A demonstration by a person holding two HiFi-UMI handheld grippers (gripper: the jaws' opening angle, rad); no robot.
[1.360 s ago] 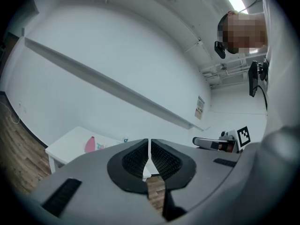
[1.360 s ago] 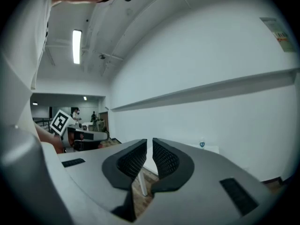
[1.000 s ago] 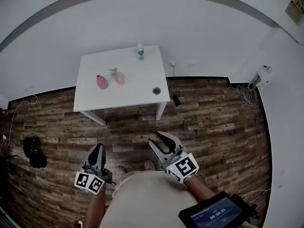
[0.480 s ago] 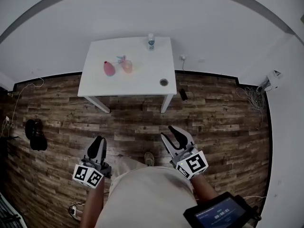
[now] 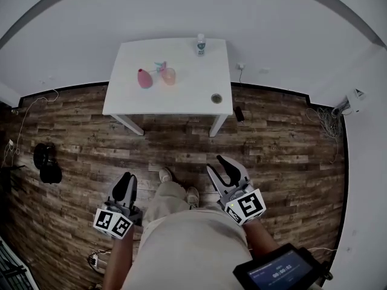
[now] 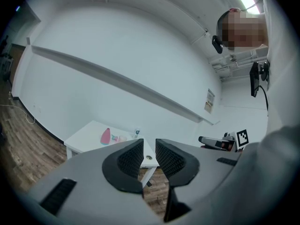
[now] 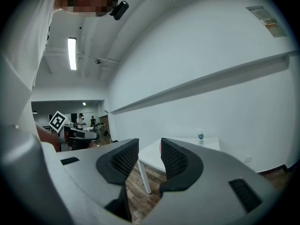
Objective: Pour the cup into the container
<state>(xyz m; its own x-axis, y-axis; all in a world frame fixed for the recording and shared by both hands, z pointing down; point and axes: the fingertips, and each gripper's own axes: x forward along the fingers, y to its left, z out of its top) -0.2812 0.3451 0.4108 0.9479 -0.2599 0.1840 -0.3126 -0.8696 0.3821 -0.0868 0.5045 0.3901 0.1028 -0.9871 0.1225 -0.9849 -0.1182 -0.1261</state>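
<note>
1. White bench (image 5: 181, 98) is well ahead; cup (image 5: 169, 75) sits on it, untouched.
2. My left gripper (image 5: 127, 179) and right gripper (image 5: 214, 162) have jaws together, empty.
3. I judge: approach first, then open.

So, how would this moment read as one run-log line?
stage: before reach | left gripper: shut, empty | right gripper: shut, empty | cup: on white table, untouched | container: by table's near edge
</note>
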